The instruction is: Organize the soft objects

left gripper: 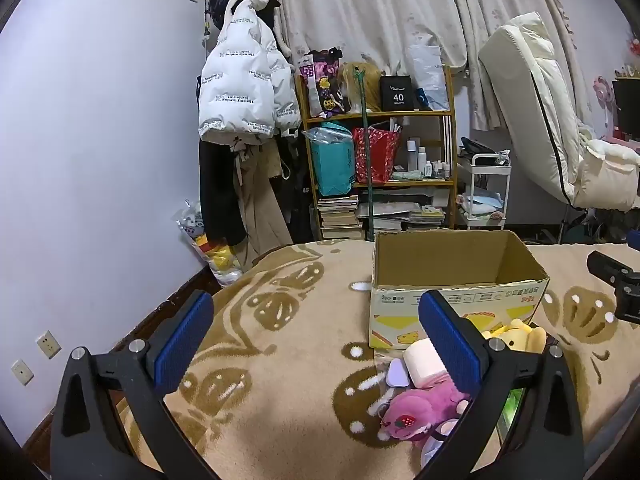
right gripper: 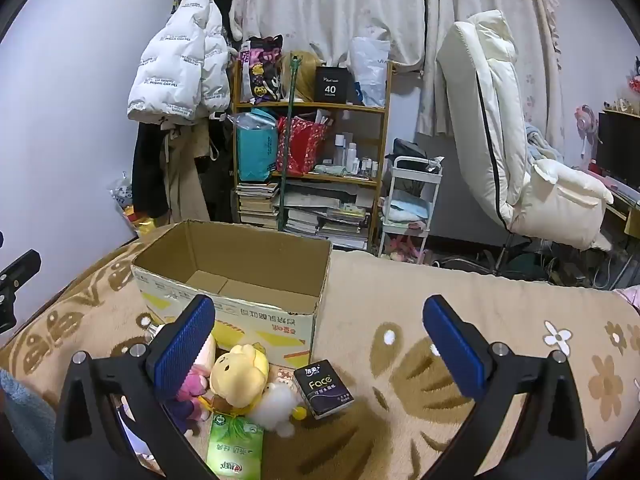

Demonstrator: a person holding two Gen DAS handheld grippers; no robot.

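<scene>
Blanket (right gripper: 460,300), beige with brown flowers, spreads across the bed and carries everything I am sorting. To the right of the carton it runs bare to the bed's far edge, the widest open stretch I have. To the left it curves off toward the lilac wall (left gripper: 100,140), again with nothing on it.

The cardboard box (right gripper: 256,256) stands open-topped on the blanket, its floor bare, its printed front wall facing me. Its near rim is ragged along the top.

The soft things lie heaped on the blanket just in front of that wall. The yellow plush (right gripper: 240,372) sits nearest the box, the white plush (right gripper: 278,402) touching it below. The pink plush (left gripper: 420,412) lies at the left of the heap, beside a roll of tissue (left gripper: 422,362). A green tissue pack (right gripper: 236,444) lies closest to me, a dark tissue pack (right gripper: 323,388) at the heap's right edge.

My left gripper (left gripper: 316,344) hangs over empty blanket left of the heap, fingers spread wide, nothing between them; its right finger overlaps the roll in view. My right gripper (right gripper: 320,348) hovers above the heap, fingers equally far apart, the dark pack below the gap, untouched.
</scene>
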